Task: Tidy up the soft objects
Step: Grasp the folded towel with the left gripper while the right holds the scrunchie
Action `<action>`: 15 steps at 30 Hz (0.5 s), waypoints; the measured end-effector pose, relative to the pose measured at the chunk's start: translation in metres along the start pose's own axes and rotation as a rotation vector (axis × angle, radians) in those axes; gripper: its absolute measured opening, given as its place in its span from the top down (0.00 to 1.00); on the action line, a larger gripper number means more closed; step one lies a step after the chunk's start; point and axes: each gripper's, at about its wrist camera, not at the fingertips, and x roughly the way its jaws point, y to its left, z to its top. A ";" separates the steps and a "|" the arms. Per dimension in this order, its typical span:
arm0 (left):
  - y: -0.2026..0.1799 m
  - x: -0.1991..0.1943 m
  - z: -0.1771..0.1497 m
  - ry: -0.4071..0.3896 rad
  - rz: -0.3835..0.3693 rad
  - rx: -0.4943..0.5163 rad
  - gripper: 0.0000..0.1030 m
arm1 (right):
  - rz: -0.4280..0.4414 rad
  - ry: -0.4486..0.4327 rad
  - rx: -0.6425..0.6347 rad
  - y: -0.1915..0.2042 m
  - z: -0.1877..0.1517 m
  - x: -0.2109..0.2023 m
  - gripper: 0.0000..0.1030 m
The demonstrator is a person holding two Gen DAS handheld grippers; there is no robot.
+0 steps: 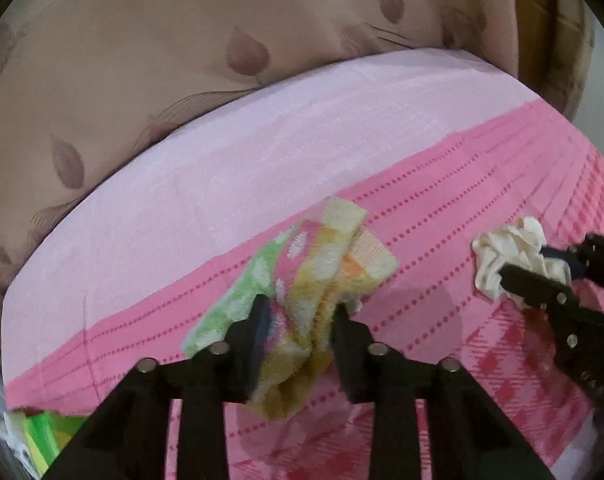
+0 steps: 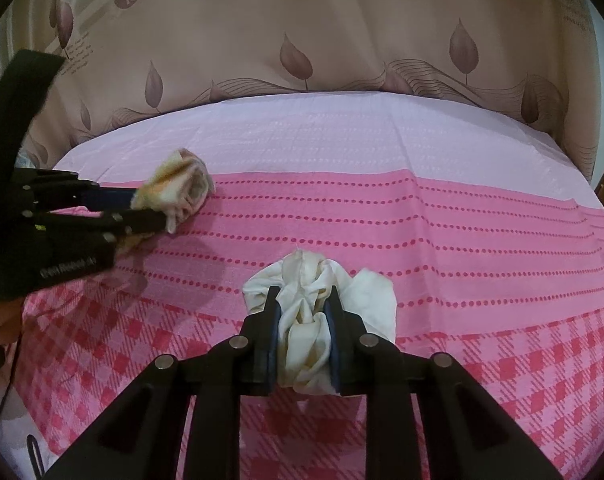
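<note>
Black left tongs (image 1: 298, 316) pinch a bunched, multicoloured towel (image 1: 302, 280), lifted just above the pink cloth-covered bed (image 2: 462, 220). Right tongs (image 2: 302, 300), close beside them, are clamped on a crumpled cream cloth (image 2: 314, 312) resting on the checked part. Beyond hangs a beige leaf-print curtain (image 2: 342, 40).
</note>
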 end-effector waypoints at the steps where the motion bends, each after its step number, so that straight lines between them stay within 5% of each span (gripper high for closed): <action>1: 0.002 -0.003 0.000 0.001 -0.003 -0.014 0.82 | -0.001 0.000 -0.001 0.000 0.000 0.000 0.81; 15: 0.014 -0.061 -0.029 -0.039 0.011 -0.141 0.83 | -0.032 0.006 -0.026 0.007 0.000 0.001 0.80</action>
